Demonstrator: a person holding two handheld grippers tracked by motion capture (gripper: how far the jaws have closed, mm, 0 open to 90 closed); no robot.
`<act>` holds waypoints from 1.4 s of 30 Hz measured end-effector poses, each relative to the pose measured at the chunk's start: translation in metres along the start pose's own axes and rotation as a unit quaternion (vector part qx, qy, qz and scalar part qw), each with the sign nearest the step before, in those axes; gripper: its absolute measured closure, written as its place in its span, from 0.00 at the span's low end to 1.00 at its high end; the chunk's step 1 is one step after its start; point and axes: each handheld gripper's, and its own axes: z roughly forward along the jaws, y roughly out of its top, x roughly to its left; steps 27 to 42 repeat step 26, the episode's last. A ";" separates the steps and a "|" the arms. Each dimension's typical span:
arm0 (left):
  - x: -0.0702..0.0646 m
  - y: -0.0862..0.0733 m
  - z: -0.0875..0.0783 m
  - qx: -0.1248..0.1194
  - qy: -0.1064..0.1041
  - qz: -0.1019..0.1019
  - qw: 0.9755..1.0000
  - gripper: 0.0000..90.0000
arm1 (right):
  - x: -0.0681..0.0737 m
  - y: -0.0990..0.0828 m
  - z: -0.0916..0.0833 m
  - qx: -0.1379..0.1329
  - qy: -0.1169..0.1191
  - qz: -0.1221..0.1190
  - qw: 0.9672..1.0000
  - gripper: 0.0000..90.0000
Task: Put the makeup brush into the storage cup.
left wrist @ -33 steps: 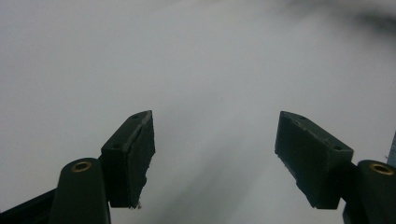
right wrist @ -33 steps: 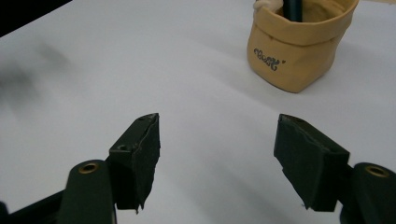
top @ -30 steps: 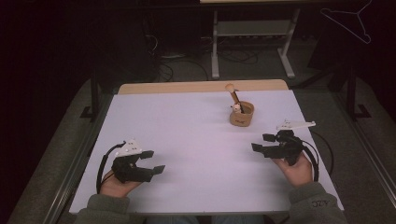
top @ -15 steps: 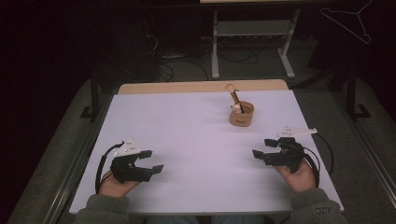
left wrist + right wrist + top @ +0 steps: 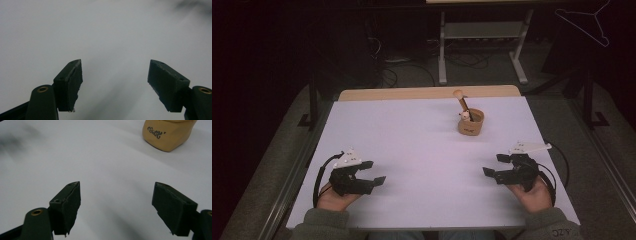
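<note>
A small tan cup (image 5: 471, 125) stands on the white table (image 5: 412, 140), right of centre toward the far side, with a round-headed wooden stick (image 5: 460, 98) leaning in it. In the right gripper view the cup (image 5: 167, 135) sits ahead at the upper right. My left gripper (image 5: 375, 171) rests near the front left, held by a hand, with its jaws wide apart and nothing between them (image 5: 115, 82). At the front right, my right gripper (image 5: 492, 165) points inward; its jaws have just been opening and hold nothing (image 5: 116, 205).
A bare wooden strip (image 5: 427, 93) runs along the table's far edge. Beyond it stand the legs of a metal rack (image 5: 482, 55), with cables on the floor. A wire hanger (image 5: 587, 17) hangs at the top right. Dark floor surrounds the table.
The right hand has drawn back a little toward the near edge, and its jaws stand wider apart. The left hand has stayed put.
</note>
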 end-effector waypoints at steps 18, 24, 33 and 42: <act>0.003 -0.003 0.004 0.011 0.009 -0.003 1.000 0.23 | 0.007 -0.008 -0.010 -0.003 0.001 -0.006 1.000 0.21; 0.003 -0.003 0.004 0.018 0.011 -0.004 1.000 0.22 | 0.007 -0.008 -0.011 -0.002 0.002 -0.004 1.000 0.22; 0.003 -0.003 0.005 0.012 0.011 -0.009 1.000 0.22 | 0.007 -0.008 -0.011 -0.006 0.002 -0.009 1.000 0.22; 0.003 -0.003 0.005 0.012 0.011 -0.009 1.000 0.22 | 0.007 -0.008 -0.011 -0.006 0.002 -0.009 1.000 0.22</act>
